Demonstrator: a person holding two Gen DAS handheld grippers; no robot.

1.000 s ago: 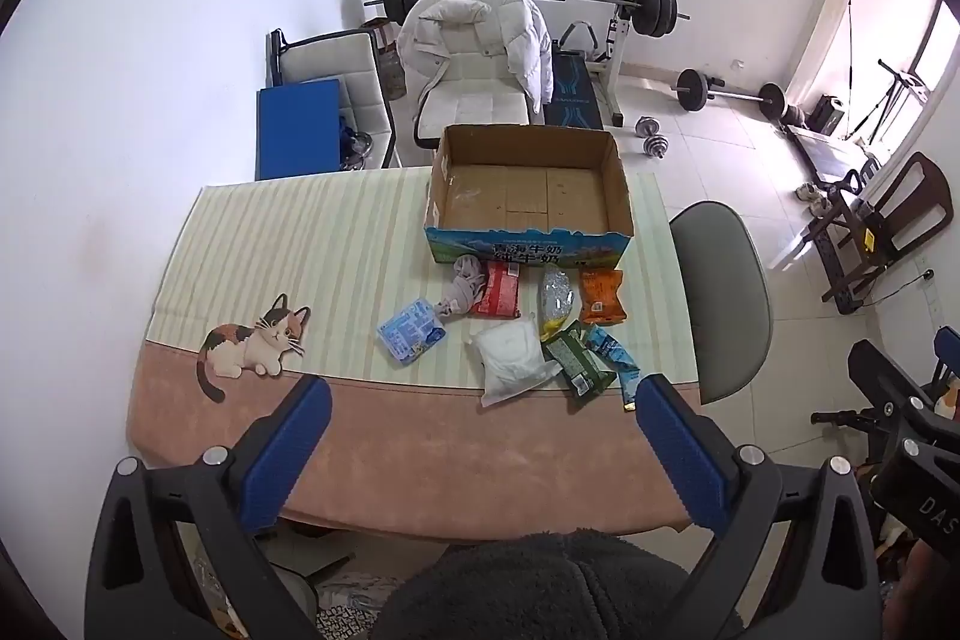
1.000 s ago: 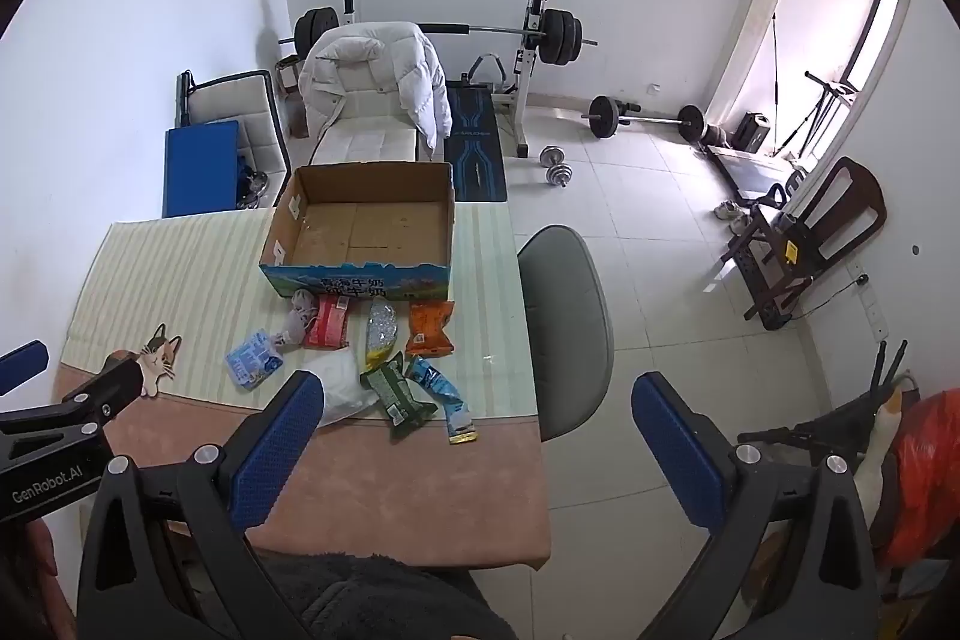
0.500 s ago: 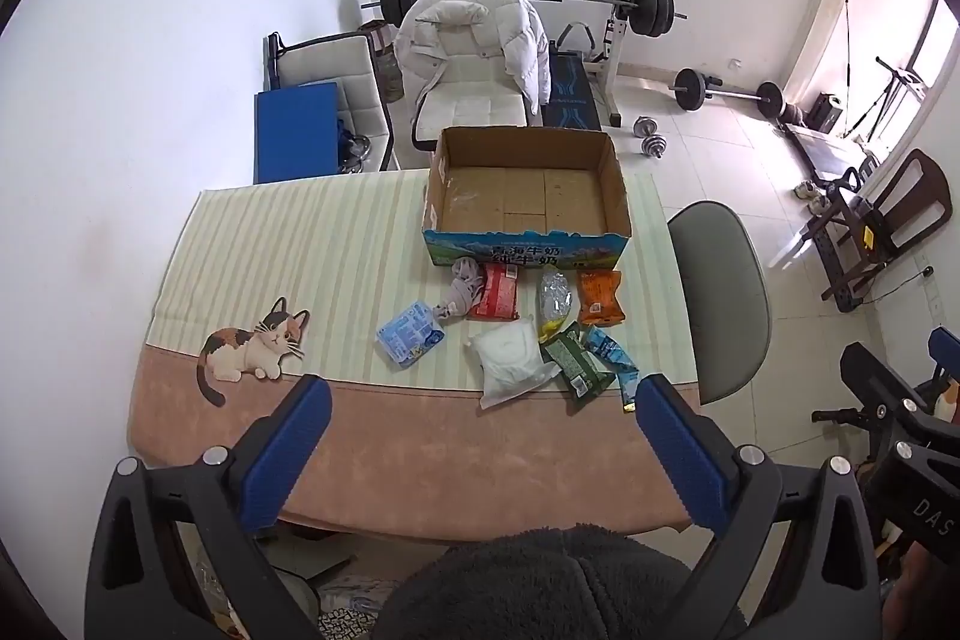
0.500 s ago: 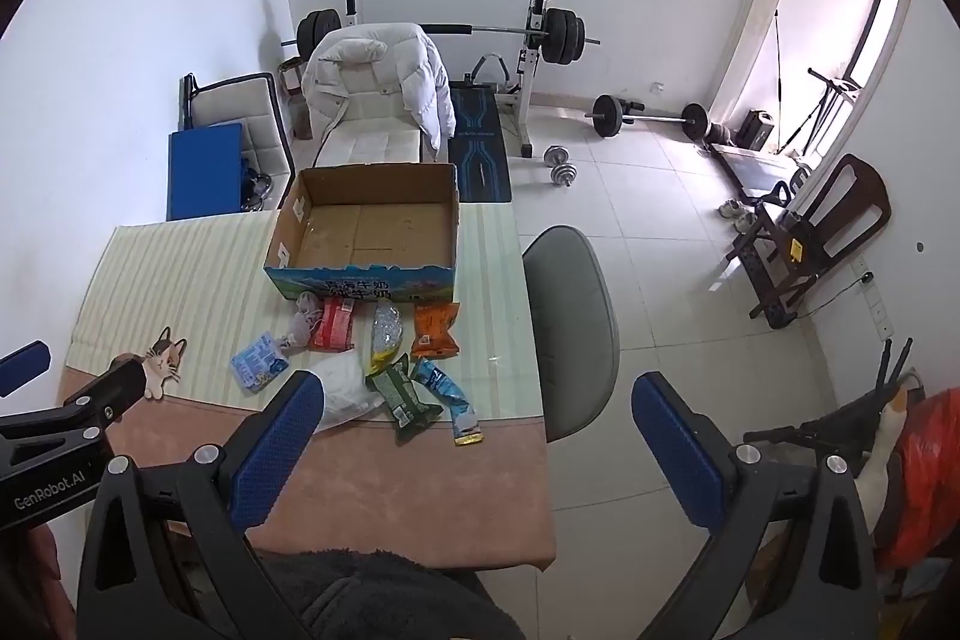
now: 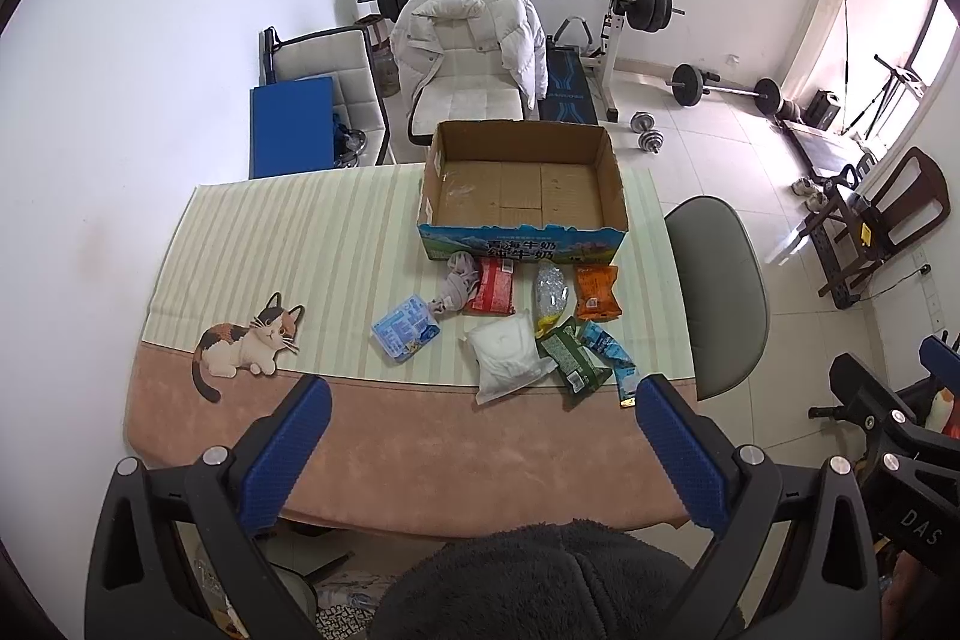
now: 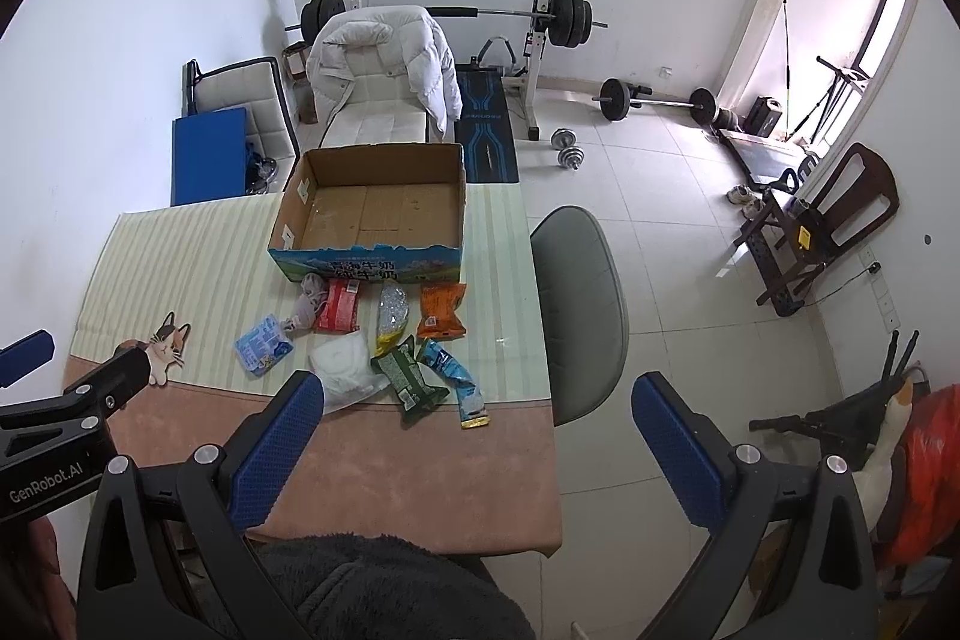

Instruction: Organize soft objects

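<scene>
Both the left gripper point(image 5: 477, 445) and right gripper point(image 6: 471, 439) are hovering released above the near table edge, grasping nothing. Soft packets, including a white pouch point(image 5: 507, 355), are lying just near of the empty brown cardboard box point(image 5: 522, 187). Only the right wrist view is showing an orange-red bag point(image 6: 924, 466) at far right.

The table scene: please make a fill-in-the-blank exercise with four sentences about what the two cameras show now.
1. The cardboard box on the table is ____ inside.
2. Both the left gripper and the right gripper are ____.
3. The animal printed on the tablecloth is a ____.
4. The orange packet lies ____ the box.

Missing words: empty; open; cat; outside
</scene>
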